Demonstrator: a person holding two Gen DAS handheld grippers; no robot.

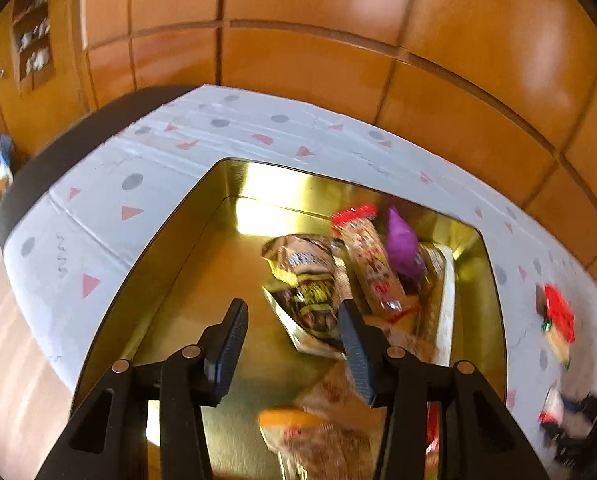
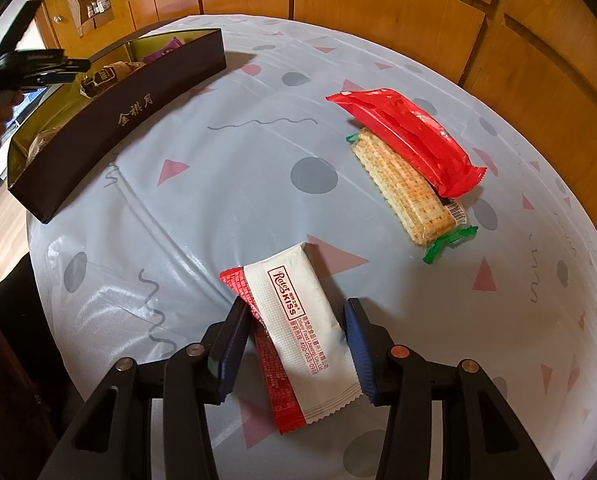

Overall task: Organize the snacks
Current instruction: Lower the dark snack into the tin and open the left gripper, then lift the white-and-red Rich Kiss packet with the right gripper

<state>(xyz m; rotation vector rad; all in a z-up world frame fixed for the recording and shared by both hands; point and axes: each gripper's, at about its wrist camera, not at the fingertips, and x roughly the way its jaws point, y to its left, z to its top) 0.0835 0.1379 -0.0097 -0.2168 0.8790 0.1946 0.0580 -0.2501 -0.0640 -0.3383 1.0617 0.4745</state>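
A white-and-red wafer packet (image 2: 298, 332) printed "Rate KISS" is seen flat on the table, set between the fingers of the right gripper (image 2: 296, 350) — the left pad is pressed to its red edge, while whether the right pad touches cannot be told. Its long axis is run from the near crimped end up and leftward, away from the camera. Further off, a red wrapper (image 2: 410, 136) is laid partly over a clear cracker pack (image 2: 406, 188) with green ends, both slanted along the same diagonal. The cloth (image 2: 226, 184) is pale, dotted with grey circles and pink triangles; orange wooden panelling (image 2: 378, 8) is seen behind. At left a dark box (image 2: 126, 120) with a gold lining is filled with snacks. Above it the left gripper (image 1: 294, 344) is held with fingers apart, nothing between them — a purple packet (image 1: 402, 244) is seen below.
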